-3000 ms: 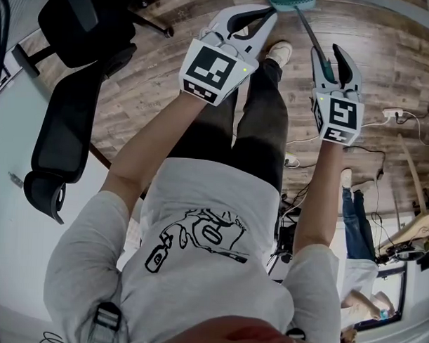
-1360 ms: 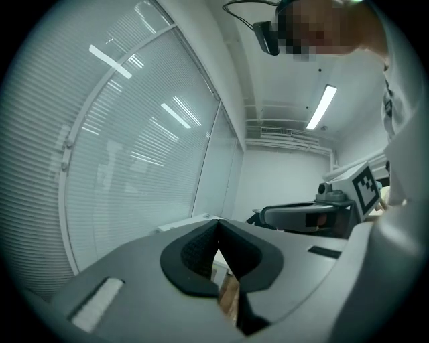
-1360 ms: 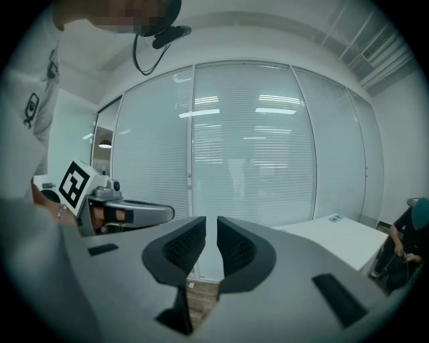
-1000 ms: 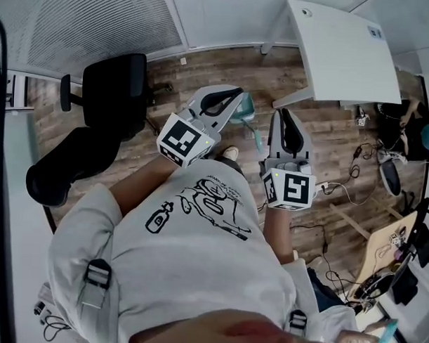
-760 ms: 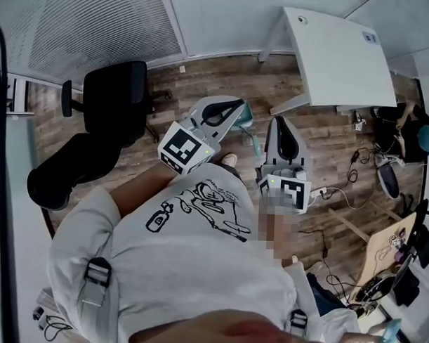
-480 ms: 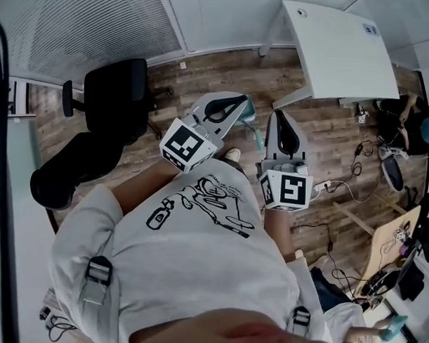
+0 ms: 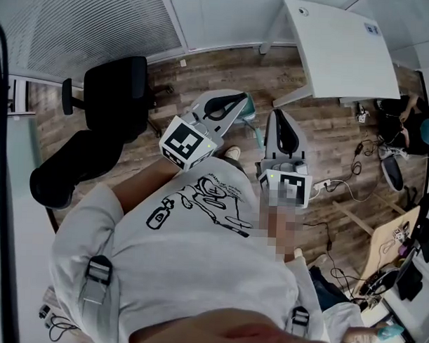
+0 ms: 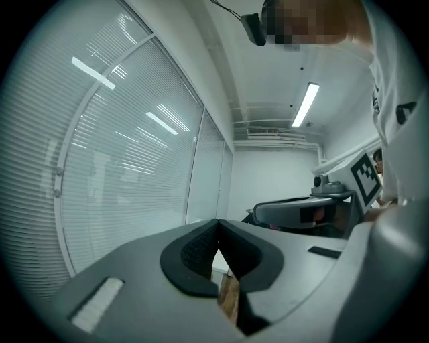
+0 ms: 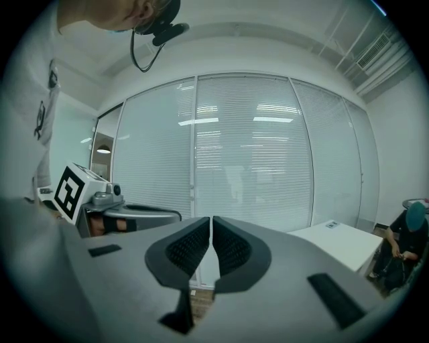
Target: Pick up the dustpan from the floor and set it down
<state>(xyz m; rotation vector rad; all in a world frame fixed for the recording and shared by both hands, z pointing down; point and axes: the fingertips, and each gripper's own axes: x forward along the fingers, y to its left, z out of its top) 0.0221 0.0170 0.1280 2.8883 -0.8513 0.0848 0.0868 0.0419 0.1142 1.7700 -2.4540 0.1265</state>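
Note:
The teal dustpan (image 7: 248,105) is on the wooden floor ahead of the person's shoes, half hidden behind my left gripper (image 7: 238,98). Its thin handle (image 7: 258,138) shows in the gap between the two grippers. My right gripper (image 7: 282,115) is just right of that handle. Both grippers point level. In the left gripper view the left gripper (image 8: 216,224) has its pads meeting at the tip, with nothing between them. In the right gripper view only a hairline slit shows between the pads of the right gripper (image 9: 211,221), and it is empty.
Two black office chairs (image 7: 108,93) (image 7: 63,172) stand to the left. A white table (image 7: 341,52) is at the upper right. Cables and a power strip (image 7: 333,185) lie on the floor to the right, near a seated person (image 7: 413,128). A glass wall with blinds (image 9: 255,154) runs ahead.
Three seconds ago the right gripper was at the dustpan's handle, low over the floor. Now both grippers are held higher and the dustpan sits below them. Little has moved in the last second.

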